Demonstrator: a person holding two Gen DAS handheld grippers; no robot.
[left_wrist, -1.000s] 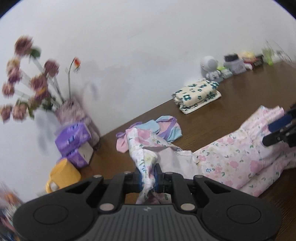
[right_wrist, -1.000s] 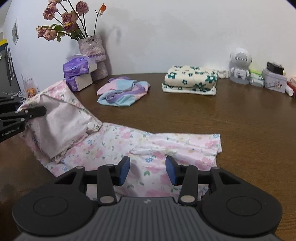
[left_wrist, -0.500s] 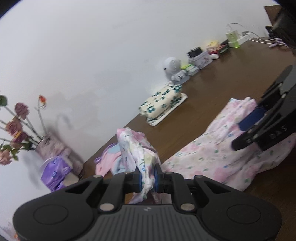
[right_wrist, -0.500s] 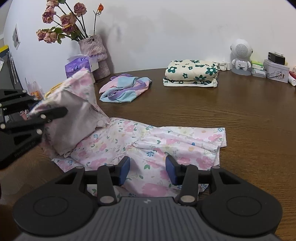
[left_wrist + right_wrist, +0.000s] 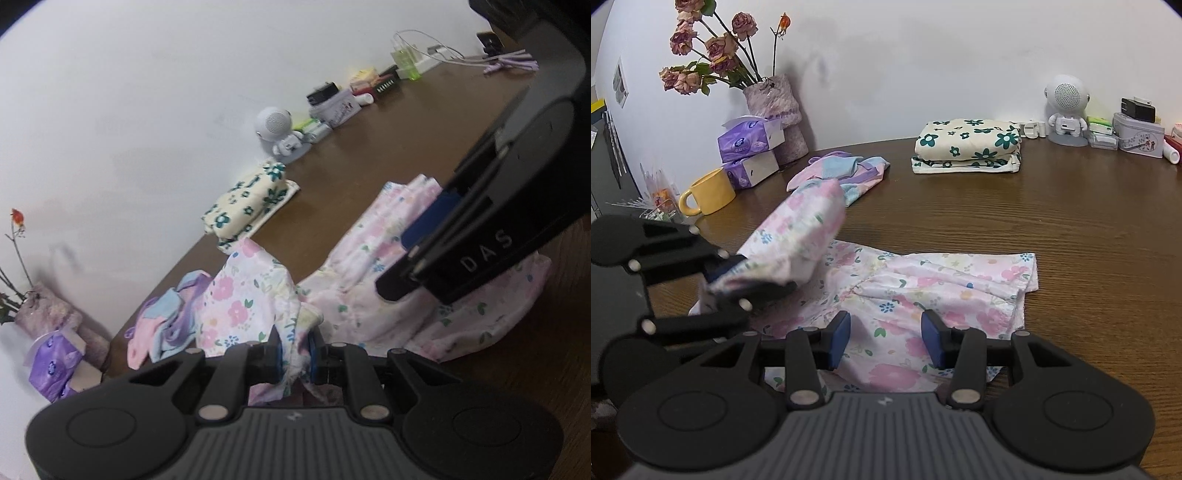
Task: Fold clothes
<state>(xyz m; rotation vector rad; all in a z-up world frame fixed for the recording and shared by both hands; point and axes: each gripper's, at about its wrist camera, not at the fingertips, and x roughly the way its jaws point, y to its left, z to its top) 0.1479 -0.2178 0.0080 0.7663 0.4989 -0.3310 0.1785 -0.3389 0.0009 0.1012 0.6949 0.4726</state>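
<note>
Right wrist: garment (image 5: pixel 938 284) lengthwise left-right.

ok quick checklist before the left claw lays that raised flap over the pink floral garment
1. Left claw shut on the flap: ok, fabric pinched between its pads.
2. Right claw pinning the pink floral garment: not ok, its jaws stand open over the cloth.
3. Landing area on the garment free of objects: ok.
4. Pastel garment and folded green-flower stack apart from the fold: ok.
5. Yellow mug out of the path: ok.
6. Flap's underside free of bunching: cannot tell.
</note>
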